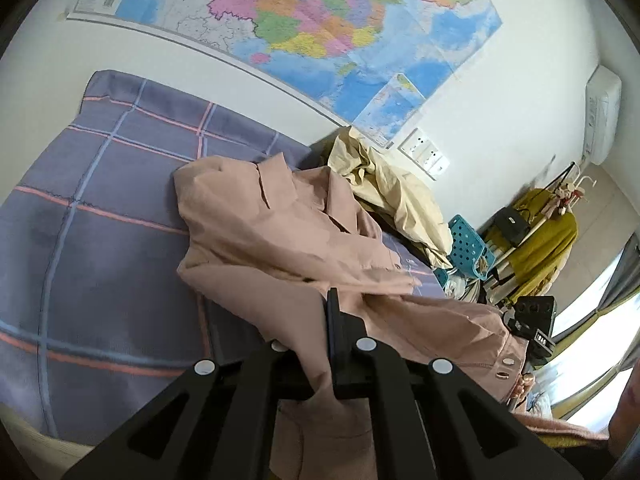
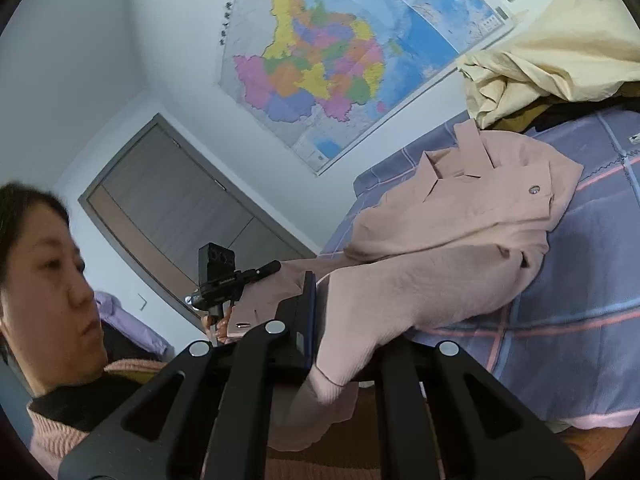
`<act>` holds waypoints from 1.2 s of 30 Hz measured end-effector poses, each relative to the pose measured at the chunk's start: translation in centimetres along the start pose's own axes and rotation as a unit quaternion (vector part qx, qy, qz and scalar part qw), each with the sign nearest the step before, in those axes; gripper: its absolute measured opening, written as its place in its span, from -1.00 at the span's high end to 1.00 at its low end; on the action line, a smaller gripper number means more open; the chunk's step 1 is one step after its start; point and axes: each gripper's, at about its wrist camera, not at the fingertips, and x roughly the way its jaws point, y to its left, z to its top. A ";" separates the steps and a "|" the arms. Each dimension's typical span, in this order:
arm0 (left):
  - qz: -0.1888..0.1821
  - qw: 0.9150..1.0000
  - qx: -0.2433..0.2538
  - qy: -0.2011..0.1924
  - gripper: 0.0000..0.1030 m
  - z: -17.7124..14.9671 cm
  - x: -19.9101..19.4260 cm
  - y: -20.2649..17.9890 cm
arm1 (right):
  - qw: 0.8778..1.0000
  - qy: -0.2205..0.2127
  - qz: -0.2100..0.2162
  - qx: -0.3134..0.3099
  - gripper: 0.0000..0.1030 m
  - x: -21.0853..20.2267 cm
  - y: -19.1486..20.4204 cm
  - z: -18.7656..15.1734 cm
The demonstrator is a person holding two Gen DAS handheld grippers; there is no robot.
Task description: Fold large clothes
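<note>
Both grippers are clamped on the pink coat [image 1: 280,232]: the left gripper [image 1: 316,344] pinches its lower edge, the right gripper [image 2: 320,320] a bunched fold, cloth hanging below the fingers. From there the coat stretches onto the purple plaid bedspread [image 1: 100,200], collar and lapels lying flat farther off. Just beyond the collar sits a crumpled cream garment [image 1: 392,188]. Behind it, a coloured wall map [image 1: 320,20] hangs.
</note>
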 end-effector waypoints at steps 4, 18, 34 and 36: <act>0.004 1.000 0.004 0.001 0.96 1.7 0.3 0.0 | 1.000 -0.003 -0.011 0.007 0.84 0.5 -0.7 1.9; 0.038 0.999 0.022 -0.005 0.96 8.5 1.4 -0.9 | 1.000 -0.003 -0.021 0.017 0.84 2.9 -2.3 9.6; 0.062 0.997 0.039 0.002 0.96 11.0 3.3 -1.3 | 0.999 -0.003 -0.032 0.032 0.83 4.3 -4.2 12.3; 0.062 0.997 0.041 0.002 0.96 11.1 3.3 -1.2 | 0.999 -0.003 -0.032 0.033 0.83 4.4 -4.2 12.5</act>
